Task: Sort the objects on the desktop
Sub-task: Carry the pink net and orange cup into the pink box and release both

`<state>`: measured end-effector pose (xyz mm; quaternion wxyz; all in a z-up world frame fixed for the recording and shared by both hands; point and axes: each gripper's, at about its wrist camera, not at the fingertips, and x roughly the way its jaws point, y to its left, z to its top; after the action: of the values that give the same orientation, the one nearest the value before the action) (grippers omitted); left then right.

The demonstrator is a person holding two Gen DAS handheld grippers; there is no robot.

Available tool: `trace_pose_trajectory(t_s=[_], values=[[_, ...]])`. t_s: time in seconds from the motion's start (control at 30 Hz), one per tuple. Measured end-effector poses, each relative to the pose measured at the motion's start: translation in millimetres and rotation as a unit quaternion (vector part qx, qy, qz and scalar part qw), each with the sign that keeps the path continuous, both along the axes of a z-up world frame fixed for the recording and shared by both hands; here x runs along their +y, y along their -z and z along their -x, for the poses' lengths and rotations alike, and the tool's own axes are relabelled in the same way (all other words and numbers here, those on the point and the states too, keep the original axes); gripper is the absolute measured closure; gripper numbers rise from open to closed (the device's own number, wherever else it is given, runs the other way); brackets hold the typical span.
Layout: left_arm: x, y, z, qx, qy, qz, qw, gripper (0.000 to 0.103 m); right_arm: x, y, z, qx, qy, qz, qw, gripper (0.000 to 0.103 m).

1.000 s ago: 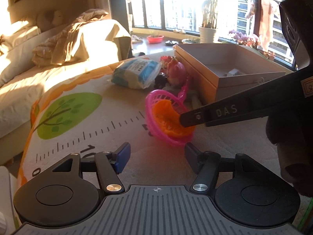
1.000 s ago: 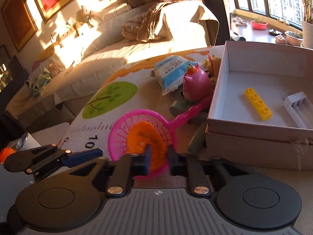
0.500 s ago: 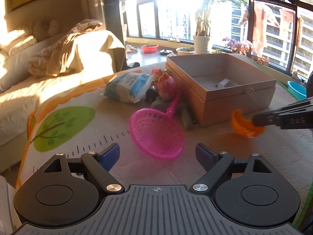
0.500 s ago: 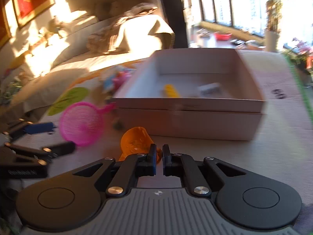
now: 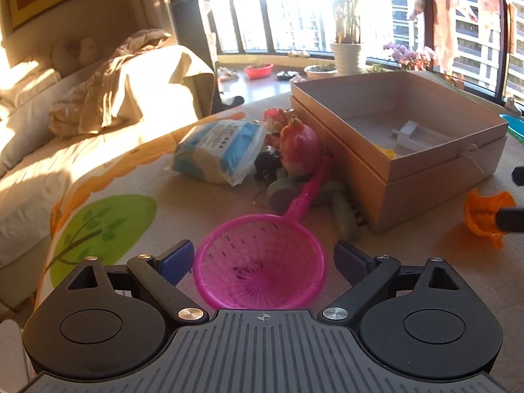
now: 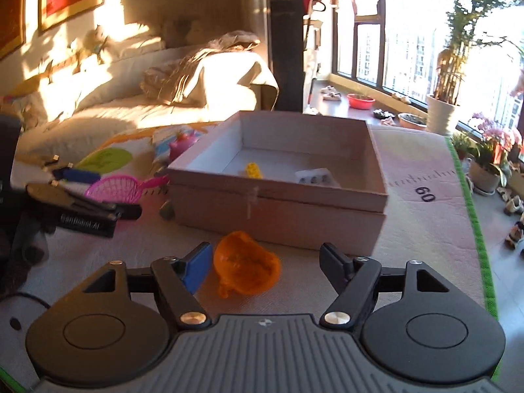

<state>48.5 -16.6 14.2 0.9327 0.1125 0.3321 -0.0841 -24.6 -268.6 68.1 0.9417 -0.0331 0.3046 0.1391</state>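
A pink plastic sieve (image 5: 258,268) lies on the play mat, its bowl between the fingers of my left gripper (image 5: 262,260). That gripper's jaws are opening and the pads stand clear of the rim. An orange toy cup (image 6: 245,268) lies on the mat in front of the cardboard box (image 6: 278,216). It sits between the fingers of my right gripper (image 6: 265,263), nearer the left pad; these jaws are opening too and no longer pinch it. The box (image 5: 425,170) holds a yellow brick (image 6: 253,170) and a white piece (image 6: 314,177).
A blue-and-white packet (image 5: 219,154), a pink dragon-fruit toy (image 5: 299,145) and green toy parts (image 5: 344,216) crowd the box's left side. A sofa (image 5: 65,131) borders the mat on the left. Potted plants (image 6: 488,163) stand beyond the mat's green edge (image 6: 475,213).
My right gripper lifted the orange cup out of the pink sieve, carried it right to the front of the box and opened off it. My left gripper widened and closed in around the sieve.
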Motion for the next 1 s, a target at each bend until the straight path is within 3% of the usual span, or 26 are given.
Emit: trace_pose_trajectory(t_s=[0.07, 0.17, 0.33, 0.77, 1.0], values=[[0, 3, -5, 0.009, -0.004, 0.005, 0.9999, 0.015, 7, 7, -6, 0.012, -0.006, 0.003, 1.0, 0.03], [3, 4, -5, 0.012, -0.009, 0.016, 0.9998, 0.015, 15, 12, -9, 0.019, -0.015, 0.001, 1.0, 0.031], [5, 2, 9, 0.014, -0.017, 0.017, 0.9996, 0.015, 18, 13, -9, 0.011, -0.016, 0.019, 1.0, 0.054], [15, -33, 76, -0.012, -0.012, 0.086, 0.9961, 0.015, -3, -9, 21, 0.046, -0.018, 0.004, 0.999, 0.055], [-18, -72, 68, -0.056, 0.025, 0.105, 0.9925, 0.015, -29, -56, 31, 0.003, -0.004, -0.05, 0.999, 0.055]])
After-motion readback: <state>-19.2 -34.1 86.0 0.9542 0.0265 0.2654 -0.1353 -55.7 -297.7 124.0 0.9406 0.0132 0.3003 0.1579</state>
